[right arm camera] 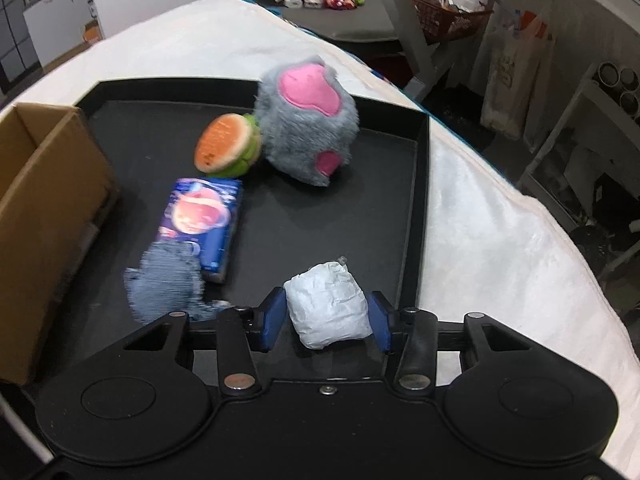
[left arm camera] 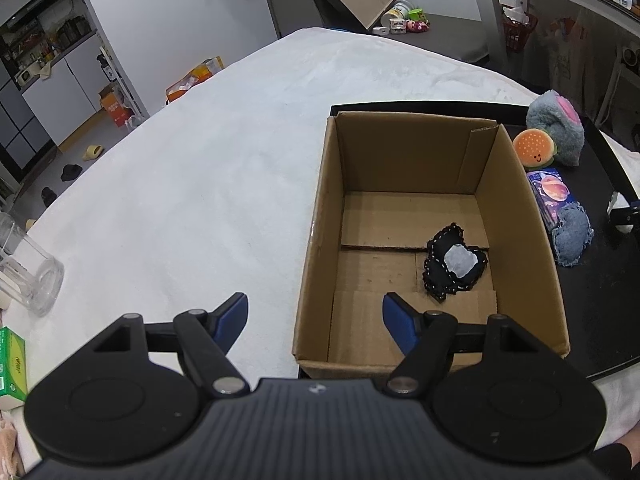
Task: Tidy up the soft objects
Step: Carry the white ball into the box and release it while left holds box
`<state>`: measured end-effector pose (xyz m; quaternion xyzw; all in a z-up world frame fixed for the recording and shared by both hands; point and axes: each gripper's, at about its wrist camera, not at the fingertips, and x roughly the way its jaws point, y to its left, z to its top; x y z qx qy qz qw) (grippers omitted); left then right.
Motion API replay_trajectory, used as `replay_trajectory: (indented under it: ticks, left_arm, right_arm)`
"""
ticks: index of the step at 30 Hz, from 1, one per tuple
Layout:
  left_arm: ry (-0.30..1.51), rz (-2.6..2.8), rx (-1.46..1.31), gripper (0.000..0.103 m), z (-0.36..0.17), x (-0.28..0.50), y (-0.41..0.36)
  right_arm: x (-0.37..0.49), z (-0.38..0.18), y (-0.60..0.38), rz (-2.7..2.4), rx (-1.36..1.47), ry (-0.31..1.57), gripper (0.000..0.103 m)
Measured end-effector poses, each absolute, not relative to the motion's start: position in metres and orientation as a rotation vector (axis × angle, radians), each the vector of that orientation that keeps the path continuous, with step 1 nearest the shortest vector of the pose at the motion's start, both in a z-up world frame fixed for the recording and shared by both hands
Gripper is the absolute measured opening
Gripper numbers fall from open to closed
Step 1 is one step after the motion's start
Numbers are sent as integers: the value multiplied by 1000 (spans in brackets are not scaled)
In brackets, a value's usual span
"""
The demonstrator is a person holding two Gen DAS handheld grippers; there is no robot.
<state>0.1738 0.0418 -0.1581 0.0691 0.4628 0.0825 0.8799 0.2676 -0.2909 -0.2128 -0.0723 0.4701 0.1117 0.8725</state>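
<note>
White bundle (right arm camera: 328, 304) upright between right hand-held gripper (right arm camera: 326, 320) pads; left hand-held gripper (left arm camera: 316, 320) agape.

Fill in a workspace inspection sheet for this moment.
Surface: white plush cover; black tray on it.
Job's things: cardboard box holds black pouch; grey plush, burger toy, purple pack, denim pouch on tray.
Clutter: glass jar, green carton.
Grippers: left gripper open, empty; right gripper shut on white bundle.
Cables: nothing seen.
Surroundings: cluttered floor, shelving.
</note>
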Motion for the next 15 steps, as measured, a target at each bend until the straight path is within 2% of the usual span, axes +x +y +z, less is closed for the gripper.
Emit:
replay_trajectory:
  ticks: [15]
  left_arm:
    - [940,152,70,73,-157,169,54]
  right_arm:
    - [247,-157,-273,299,-113,901,44]
